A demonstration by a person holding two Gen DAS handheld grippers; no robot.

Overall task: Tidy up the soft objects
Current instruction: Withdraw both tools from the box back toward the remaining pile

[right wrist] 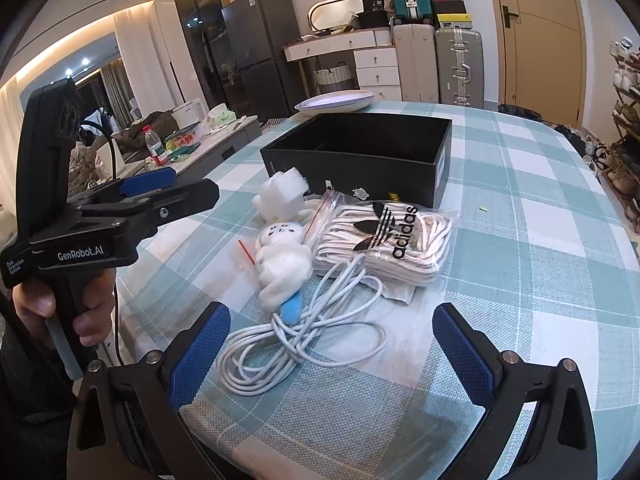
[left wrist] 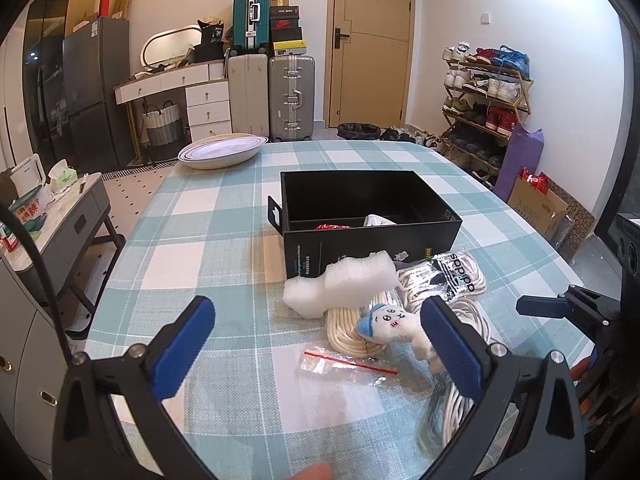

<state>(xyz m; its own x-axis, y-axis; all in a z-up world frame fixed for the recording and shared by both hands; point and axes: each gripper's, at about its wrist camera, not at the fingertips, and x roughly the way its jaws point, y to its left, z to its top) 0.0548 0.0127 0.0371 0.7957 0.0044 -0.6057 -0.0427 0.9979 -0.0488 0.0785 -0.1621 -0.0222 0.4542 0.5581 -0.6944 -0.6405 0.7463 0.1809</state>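
On the bench (left wrist: 224, 240), near the black box (left wrist: 370, 216), lie foam (left wrist: 340, 284), plush toy (left wrist: 390, 322) and cable (right wrist: 304, 344); left claw (left wrist: 320, 354) and right claw (right wrist: 332, 350) both gape wide, holding nothing.

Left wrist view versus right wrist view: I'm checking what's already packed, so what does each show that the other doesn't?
Only the left wrist view looks into the black box and shows a red item and a white item inside, plus the plush toy face. Only the right wrist view shows the whole coiled white cable and the hand holding the left claw. Both show the foam block, the adidas bag, the small zip bag and the checked tablecloth.
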